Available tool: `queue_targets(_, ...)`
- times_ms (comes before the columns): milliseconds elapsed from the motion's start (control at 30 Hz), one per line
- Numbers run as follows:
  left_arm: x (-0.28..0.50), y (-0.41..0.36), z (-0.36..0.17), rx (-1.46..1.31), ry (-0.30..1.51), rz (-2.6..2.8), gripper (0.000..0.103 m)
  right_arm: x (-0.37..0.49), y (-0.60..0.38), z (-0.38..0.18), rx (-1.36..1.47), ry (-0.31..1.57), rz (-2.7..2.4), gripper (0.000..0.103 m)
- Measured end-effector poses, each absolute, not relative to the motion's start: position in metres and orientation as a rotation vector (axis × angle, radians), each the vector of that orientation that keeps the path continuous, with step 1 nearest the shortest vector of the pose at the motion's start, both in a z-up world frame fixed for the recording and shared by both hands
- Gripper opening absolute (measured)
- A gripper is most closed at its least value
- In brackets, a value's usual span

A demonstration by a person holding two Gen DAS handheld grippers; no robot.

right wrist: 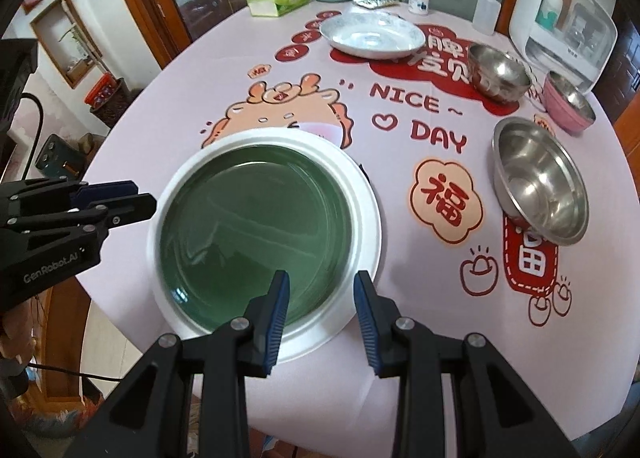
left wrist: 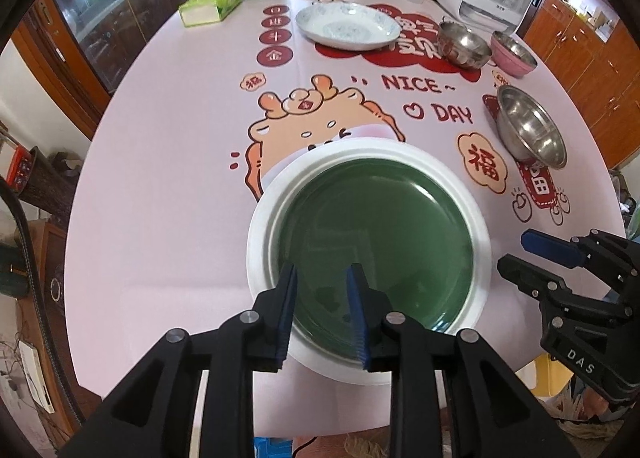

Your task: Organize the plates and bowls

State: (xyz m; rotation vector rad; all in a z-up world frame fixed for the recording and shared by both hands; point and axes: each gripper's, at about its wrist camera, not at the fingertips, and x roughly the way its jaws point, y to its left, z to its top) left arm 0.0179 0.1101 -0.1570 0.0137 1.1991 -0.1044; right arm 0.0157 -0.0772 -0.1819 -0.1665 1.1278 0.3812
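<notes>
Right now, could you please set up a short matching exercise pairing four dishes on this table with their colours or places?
Things:
1. green plate
2. patterned plate
3. pink bowl
4. largest steel bowl

Descriptions:
A. beside the white appliance, next to a steel bowl
B. stacked on a white plate
C. pale blue and white, at the far side
D. alone on the near right, tilted on its side

Pairs: 1-B, 2-C, 3-A, 4-D

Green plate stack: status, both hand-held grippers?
Left hand-held gripper open, empty. Right hand-held gripper open, empty. Green plate nested on white plate; patterned plate and three bowls still separate. Nothing in the way.
</notes>
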Motion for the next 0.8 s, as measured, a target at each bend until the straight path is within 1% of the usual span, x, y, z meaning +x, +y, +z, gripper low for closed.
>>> queue_targets(233, -0.002, 0.094, -0.140, 0.003, 1.151, -0.076, 0.025, -0.003, -0.091, -0.164, -0.216, 1.058, 0.418, 0.033)
queue_targets(367, -0.014, 0.089, -0.129, -0.018, 1.119, -0.040, 0.032, -0.009, -0.099, -0.160, -0.231, 1.038, 0.447, 0.033)
queue_targets(433, -0.020, 0.089, -0.121, -0.023, 1.101, -0.027, 0.034, -0.010, -0.102, -0.158, -0.231, 1.036, 0.457, 0.033)
queue_targets(467, -0.021, 0.089, -0.116, -0.021, 1.093, -0.020, 0.037, -0.009, -0.103, -0.157, -0.227, 1.037, 0.467, 0.033)
queue_targets(500, -0.022, 0.089, -0.110, -0.016, 1.081, -0.009, 0.047, -0.009, -0.104, -0.156, -0.222, 1.040, 0.477, 0.033)
queue_targets(533, -0.022, 0.090, -0.105, -0.010, 1.067, 0.003, 0.053, -0.007, -0.105, -0.153, -0.214, 1.042, 0.489, 0.033)
queue_targets(567, -0.023, 0.091, -0.098, -0.003, 1.050, 0.014, 0.063, -0.005, -0.106, -0.150, -0.210, 1.041, 0.496, 0.033)
queue_targets(600, -0.022, 0.092, -0.089, 0.012, 1.023, 0.028, 0.069, -0.002, -0.106, -0.147, -0.208, 1.036, 0.500, 0.033)
queue_targets(700, -0.012, 0.098, -0.066, 0.044, 0.966, 0.055, 0.074, 0.007, -0.106, -0.133, -0.199, 1.014, 0.502, 0.033)
queue_targets(800, 0.010, 0.107, -0.040, 0.063, 0.913, 0.074, 0.077, 0.026, -0.108, -0.109, -0.180, 0.984, 0.498, 0.033)
